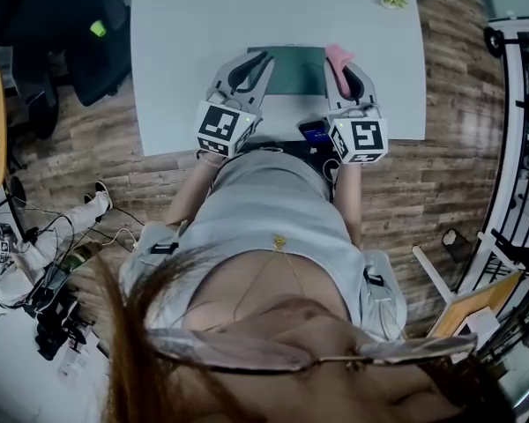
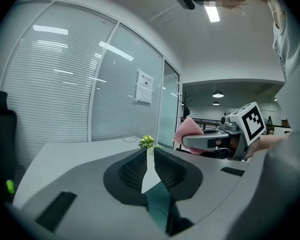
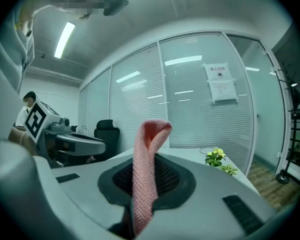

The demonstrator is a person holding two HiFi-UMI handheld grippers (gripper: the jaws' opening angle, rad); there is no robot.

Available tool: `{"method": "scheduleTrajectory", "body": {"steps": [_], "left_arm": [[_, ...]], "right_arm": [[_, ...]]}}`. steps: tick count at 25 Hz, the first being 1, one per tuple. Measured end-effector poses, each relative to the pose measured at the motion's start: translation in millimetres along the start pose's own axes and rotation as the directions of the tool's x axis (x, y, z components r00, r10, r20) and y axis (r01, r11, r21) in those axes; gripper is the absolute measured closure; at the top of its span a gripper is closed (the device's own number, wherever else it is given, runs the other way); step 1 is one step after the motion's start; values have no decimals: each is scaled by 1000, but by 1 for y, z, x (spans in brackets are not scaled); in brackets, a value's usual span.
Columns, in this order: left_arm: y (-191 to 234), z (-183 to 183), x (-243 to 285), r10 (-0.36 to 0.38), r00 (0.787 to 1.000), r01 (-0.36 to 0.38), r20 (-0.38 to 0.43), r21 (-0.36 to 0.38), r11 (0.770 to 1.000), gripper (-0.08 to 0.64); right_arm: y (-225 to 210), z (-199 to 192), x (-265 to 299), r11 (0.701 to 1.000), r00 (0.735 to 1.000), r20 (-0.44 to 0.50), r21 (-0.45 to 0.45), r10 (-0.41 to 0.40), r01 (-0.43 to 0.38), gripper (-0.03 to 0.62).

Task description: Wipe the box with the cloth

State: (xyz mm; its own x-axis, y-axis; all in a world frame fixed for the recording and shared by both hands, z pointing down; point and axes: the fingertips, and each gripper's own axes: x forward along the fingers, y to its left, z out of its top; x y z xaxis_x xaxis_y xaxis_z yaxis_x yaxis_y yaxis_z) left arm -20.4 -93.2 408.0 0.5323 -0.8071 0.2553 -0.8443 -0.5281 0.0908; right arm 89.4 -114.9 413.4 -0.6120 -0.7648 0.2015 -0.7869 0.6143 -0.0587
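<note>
The dark green box [image 1: 293,69] lies flat at the near edge of the tabletop [image 1: 185,42], and both of its ends are hidden behind the grippers. The left gripper [image 2: 149,156] is clenched. Whether it touches the green sliver below it, I can't tell. The right gripper [image 1: 346,70] pinches a pink knitted cloth [image 3: 146,169], which stands up folded by the box's right end.

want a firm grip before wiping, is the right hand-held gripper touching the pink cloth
Touching: the right gripper view shows the right hand-held gripper pinching the pink cloth between its jaws.
</note>
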Motion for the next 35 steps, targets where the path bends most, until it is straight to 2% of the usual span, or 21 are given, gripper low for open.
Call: {"method": "scheduleTrajectory", "body": {"steps": [5, 9, 13, 16, 22, 27, 32, 35], "left_arm": [[11, -29, -6, 7, 998, -8, -59, -18, 1000, 517], [20, -55, -8, 12, 994, -16, -108, -34, 999, 515], [30, -83, -8, 7, 985, -15, -173, -46, 999, 460], [34, -102, -8, 2, 976, -14, -219, -50, 999, 448], [34, -150, -8, -18, 939, 3, -343, -44, 999, 350], [32, -184, -14, -32, 909, 26, -415, -20, 999, 309], [23, -222, -16, -75, 860, 85, -505, -4, 996, 276], [20, -232, -13, -85, 845, 110, -528, 16, 994, 268]], "right_arm": [[-15, -25, 4, 997, 996, -56, 29, -73, 74, 545], [-23, -48, 8, 995, 987, -126, -16, -101, 100, 545], [-28, -67, 11, 992, 978, -169, -21, -124, 123, 545], [-30, -75, 15, 992, 973, -193, -20, -127, 126, 545], [-42, -99, 19, 989, 956, -257, 2, -144, 149, 545], [-48, -122, 26, 987, 929, -336, -19, -156, 159, 545], [-52, -136, 34, 989, 906, -397, -49, -148, 141, 545], [-56, -141, 38, 987, 895, -416, -61, -158, 146, 545]]}}
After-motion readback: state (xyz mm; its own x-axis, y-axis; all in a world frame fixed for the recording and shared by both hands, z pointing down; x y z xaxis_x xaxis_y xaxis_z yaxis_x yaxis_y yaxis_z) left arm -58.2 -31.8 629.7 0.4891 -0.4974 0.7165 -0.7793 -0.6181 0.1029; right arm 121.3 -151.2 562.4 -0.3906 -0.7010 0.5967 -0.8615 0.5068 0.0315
